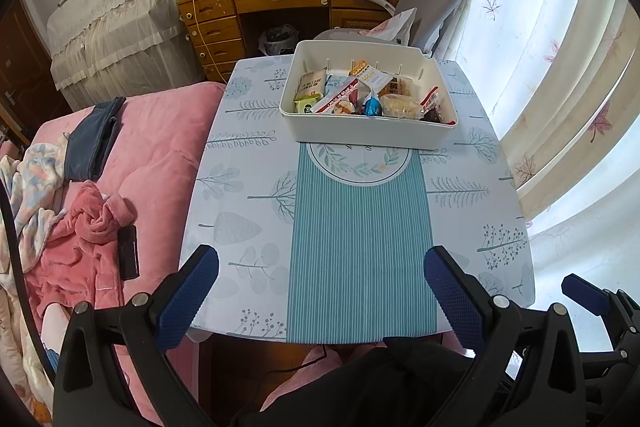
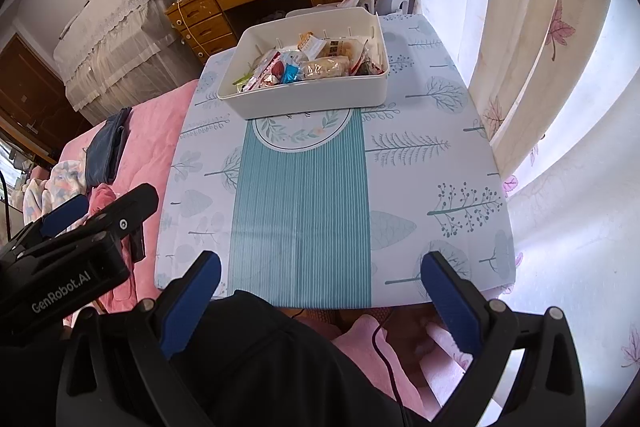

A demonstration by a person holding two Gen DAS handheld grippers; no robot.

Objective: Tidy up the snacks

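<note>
1. So the snacks [image 1: 360,97] are all piled in the white bin [image 1: 360,135], which sits at the far end of the table [image 1: 248,195], around 12 o'clock from both wrist cams. Nothing loose on the tablecloth that I can see, and the teal striped runner [image 1: 360,239] in front of the bin is bare.

2. Left gripper [image 1: 320,267]: fingers spread wide, nothing between them, hanging over the near table edge at about 6 o'clock, well apart from the bin.

3. Right gripper [image 2: 320,267]: same deal, wide open and empty, also back at the near edge. In its view the left one shows up around 8 o'clock.

4. My read is we're either at the very start or the very end. Everything's in the bin, but it's a jumble, wrappers overlapping every which way.

5. If sorting is the goal, the next move calls for a reach forward to 12 o'clock and a pick from the top of the pile. Crinkly wrappers look slippery, so pinch the body, not a corner.
</note>
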